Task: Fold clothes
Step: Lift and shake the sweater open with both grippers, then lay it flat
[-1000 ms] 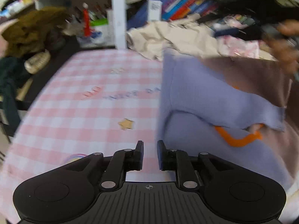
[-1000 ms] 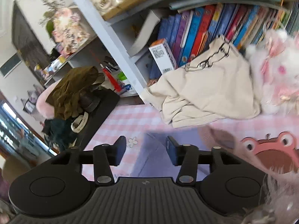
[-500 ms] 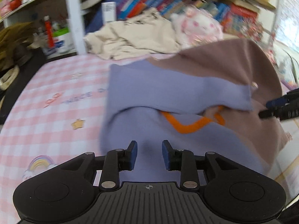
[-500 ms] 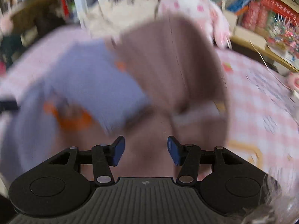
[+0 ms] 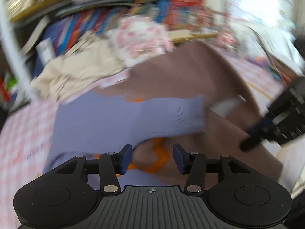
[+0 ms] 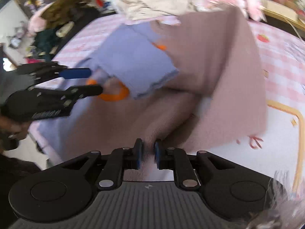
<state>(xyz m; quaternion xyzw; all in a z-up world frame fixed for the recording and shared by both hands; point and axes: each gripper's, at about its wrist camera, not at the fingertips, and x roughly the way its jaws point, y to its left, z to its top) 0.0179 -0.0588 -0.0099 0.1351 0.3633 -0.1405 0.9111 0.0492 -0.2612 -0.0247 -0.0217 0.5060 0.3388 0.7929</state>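
Observation:
A sweater [image 5: 190, 72] in brown and lilac with an orange collar [image 5: 160, 152] lies on the pink checked cloth; it also shows in the right wrist view [image 6: 209, 57]. Its lilac sleeve [image 5: 133, 114] is folded across the body. My left gripper [image 5: 152, 157] is open, its fingers on either side of the orange collar; it shows from the side in the right wrist view [image 6: 93, 82]. My right gripper [image 6: 146, 152] is shut on a ridge of brown fabric at the near edge; it enters the left wrist view at the right [image 5: 253, 137].
A cream garment [image 5: 76, 72] and a pink plush toy [image 5: 141, 36] lie at the back by the bookshelf [image 5: 114, 19]. Dark clothes [image 6: 57, 15] pile at the far left. The checked cloth [image 6: 282, 61] extends to the right.
My left gripper moved forward over the sweater to the collar and opened wider. My right gripper came down on the brown fabric and closed on it.

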